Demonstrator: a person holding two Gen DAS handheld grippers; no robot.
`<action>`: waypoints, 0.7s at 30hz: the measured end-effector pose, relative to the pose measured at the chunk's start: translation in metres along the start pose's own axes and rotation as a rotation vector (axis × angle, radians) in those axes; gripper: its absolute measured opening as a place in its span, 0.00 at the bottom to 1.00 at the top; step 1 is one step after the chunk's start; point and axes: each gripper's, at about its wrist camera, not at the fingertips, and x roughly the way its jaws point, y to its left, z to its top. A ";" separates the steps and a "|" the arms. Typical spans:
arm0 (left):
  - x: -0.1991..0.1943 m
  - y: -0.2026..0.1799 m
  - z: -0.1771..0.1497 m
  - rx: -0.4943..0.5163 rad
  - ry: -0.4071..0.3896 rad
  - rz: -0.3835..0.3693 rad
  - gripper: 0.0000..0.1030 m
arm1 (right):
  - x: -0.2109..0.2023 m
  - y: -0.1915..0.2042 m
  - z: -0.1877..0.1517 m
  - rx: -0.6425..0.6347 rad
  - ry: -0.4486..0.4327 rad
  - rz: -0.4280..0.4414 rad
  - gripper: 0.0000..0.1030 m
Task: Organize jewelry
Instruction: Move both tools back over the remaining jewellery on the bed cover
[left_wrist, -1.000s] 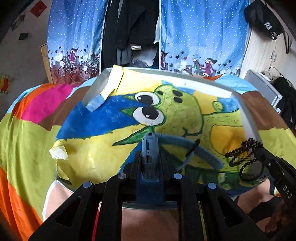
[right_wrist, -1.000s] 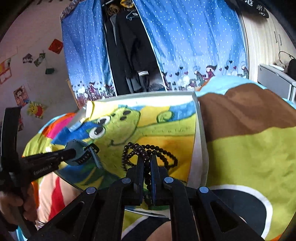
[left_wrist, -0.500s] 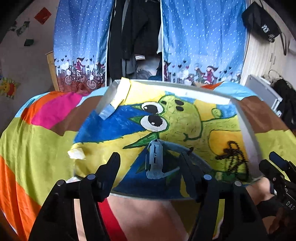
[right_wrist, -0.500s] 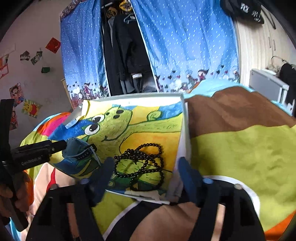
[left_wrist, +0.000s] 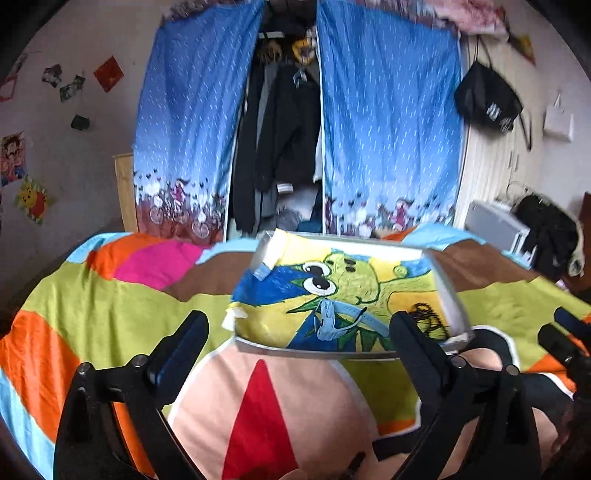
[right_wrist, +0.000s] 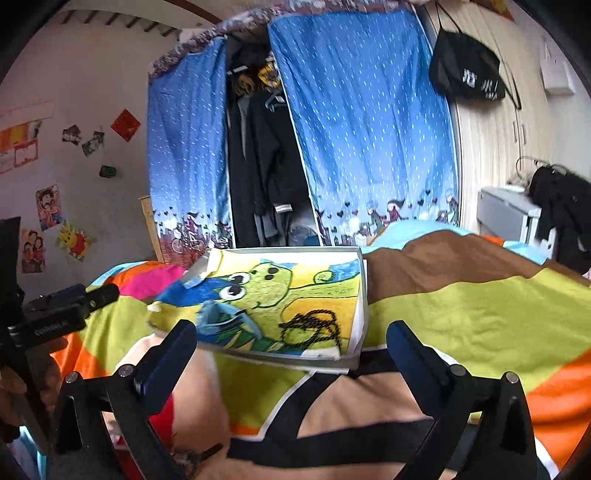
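Both claws gape empty; only the right view shows a hand (right_wrist: 14, 384) gripping the left claw (right_wrist: 74, 299).

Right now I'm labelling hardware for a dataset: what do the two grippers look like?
Both are matte black. The left gripper has two angular fingers with dark blue pads and round silver screws on black linkage bars. The right gripper is built the same, with blue pads. Seen from the right wrist, the left gripper's body carries small white lettering, too blurred to read. No cables or sleeves show.
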 end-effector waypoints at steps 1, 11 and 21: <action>-0.011 0.003 -0.003 -0.003 -0.017 -0.004 0.94 | -0.008 0.006 -0.003 -0.005 -0.006 0.000 1.00; -0.109 0.042 -0.050 -0.013 -0.049 -0.014 0.94 | -0.087 0.074 -0.041 -0.045 -0.049 0.010 1.00; -0.153 0.074 -0.111 0.041 0.040 0.009 0.94 | -0.121 0.128 -0.095 -0.096 -0.012 0.039 1.00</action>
